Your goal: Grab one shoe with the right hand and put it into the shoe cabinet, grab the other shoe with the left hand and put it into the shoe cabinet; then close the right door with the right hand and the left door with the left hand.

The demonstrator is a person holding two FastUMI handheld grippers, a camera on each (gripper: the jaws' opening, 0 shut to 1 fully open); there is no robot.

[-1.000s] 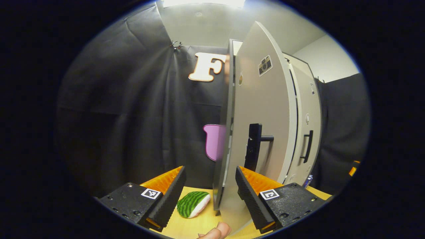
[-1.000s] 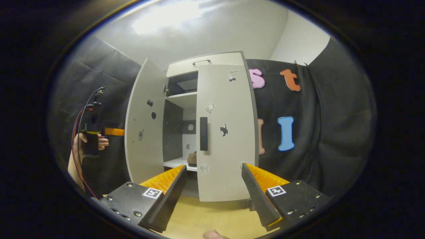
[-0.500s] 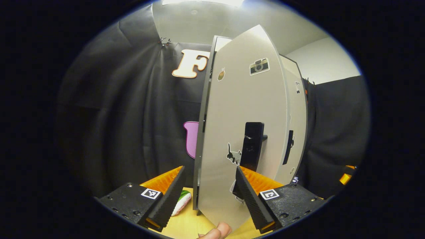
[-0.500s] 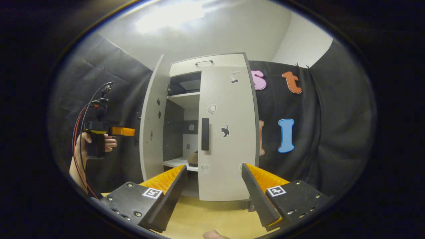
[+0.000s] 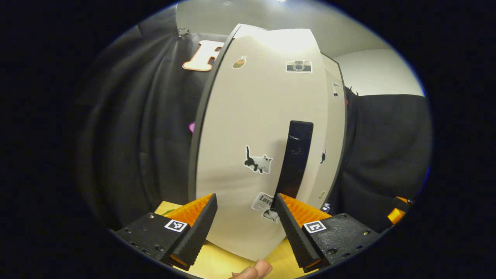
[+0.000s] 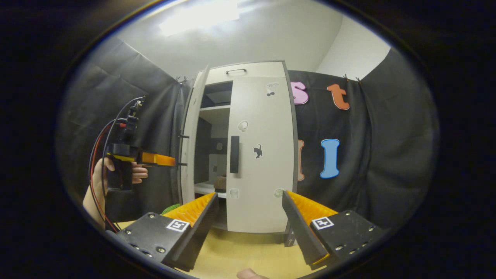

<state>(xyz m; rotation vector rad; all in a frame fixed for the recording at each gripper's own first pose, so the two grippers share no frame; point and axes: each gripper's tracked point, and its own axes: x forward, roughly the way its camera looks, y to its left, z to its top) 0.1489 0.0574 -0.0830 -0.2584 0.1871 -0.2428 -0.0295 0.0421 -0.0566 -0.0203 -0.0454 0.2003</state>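
The white shoe cabinet (image 6: 248, 73) stands on the wooden table. Its right door (image 6: 267, 162) lies flat against the front. Its left door (image 5: 240, 128) is ajar and faces me in the left gripper view, stickers and a black handle (image 5: 296, 159) on it. My left gripper (image 5: 246, 219) is open just in front of that door, one fingertip by the handle's lower end. In the right gripper view the left door (image 6: 192, 131) shows almost edge-on, with the left gripper (image 6: 172, 159) against its outer face. A brown shoe (image 6: 221, 182) sits on the lower shelf. My right gripper (image 6: 248, 209) hangs open, back from the cabinet.
A green striped object (image 6: 170, 208) lies on the table left of the cabinet, mostly hidden. A hand (image 6: 102, 174) holds the left gripper, with red and black cables trailing. Black cloth walls surround the cabinet. Bare tabletop (image 6: 248, 252) lies before the right door.
The left door has swung from wide open to nearly closed, with my left gripper following it towards the cabinet. The green object has slipped behind the door. The right gripper has barely moved.
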